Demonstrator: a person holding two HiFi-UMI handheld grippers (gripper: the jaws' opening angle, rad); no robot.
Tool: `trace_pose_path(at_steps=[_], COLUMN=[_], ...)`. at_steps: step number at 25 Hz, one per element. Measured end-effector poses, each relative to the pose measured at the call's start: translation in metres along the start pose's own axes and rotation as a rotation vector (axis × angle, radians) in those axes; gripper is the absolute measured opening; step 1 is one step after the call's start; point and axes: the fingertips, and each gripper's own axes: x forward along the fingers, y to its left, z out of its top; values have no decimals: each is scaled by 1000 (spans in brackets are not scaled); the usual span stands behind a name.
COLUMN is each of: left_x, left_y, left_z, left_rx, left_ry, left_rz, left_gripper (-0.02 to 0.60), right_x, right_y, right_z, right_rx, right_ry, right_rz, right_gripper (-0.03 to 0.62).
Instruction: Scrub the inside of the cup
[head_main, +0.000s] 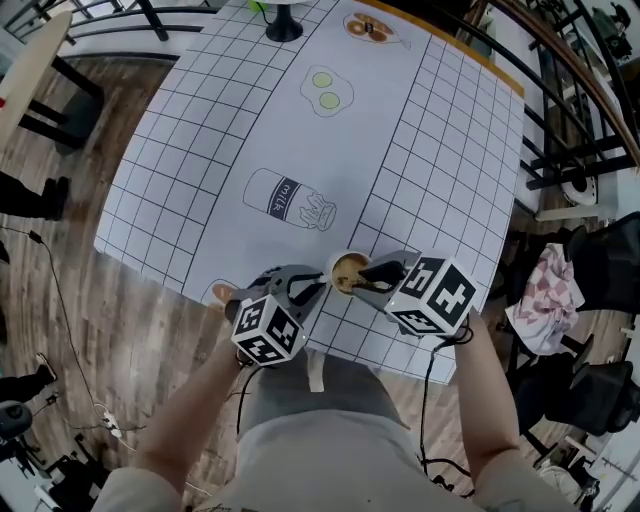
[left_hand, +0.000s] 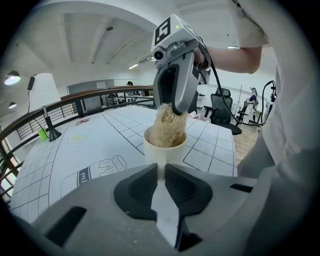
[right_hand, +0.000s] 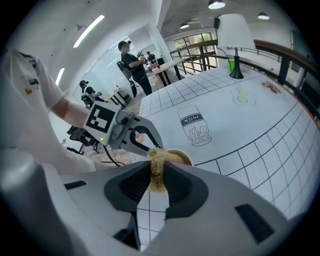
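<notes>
Both clamped — left gripper (left_hand: 161, 171) on cup (left_hand: 165, 151), right gripper (right_hand: 157, 176) on scrubber (left_hand: 169, 125) — milk drawing (head_main: 290, 198) beyond.

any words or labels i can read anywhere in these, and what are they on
"milk": on the bottle drawing printed on the gridded table cover; the left gripper view shows only "mi" of it.
Marker cubes: black and white patterns only, no words.
Other drawings on the cover: no text can be read.
</notes>
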Motion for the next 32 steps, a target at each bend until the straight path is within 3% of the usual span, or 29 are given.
trace_pose_path(at_steps=[5,8,12,17,21,28,30,32], left_x=[0,-1,1,2,3,2,3,4], left_y=[-1,0,-1,-2,-5,-8,-6,-4], left_z=[1,2,2,2,3,5,5,4], left_rx=[-6,-16,-4,-55,-19,0,16,28], left_ry=[-22,-30,3,15,20,-14,-5,8], left_rz=[-4,-8,0,32,15,-3,-2,-6], left_gripper=[57,57,57,57,58,57,57,57], right_x=[13,30,36,33,6,20,33,37], right_y=[-18,-28,-30,-14,1,-20,-23,-21], right_z=[-9,-10,-9,-17,-15,-17,-17,-18], right_rx=[-60,-78,-83,-115,-166,-216,-225,-197], right_ry=[96,111,79,74,97,191,183,161], right_rz=[-163,-205,-172,-13,56,-145,-163,-128], right_gripper=[84,86,84,74,74,77,77,77])
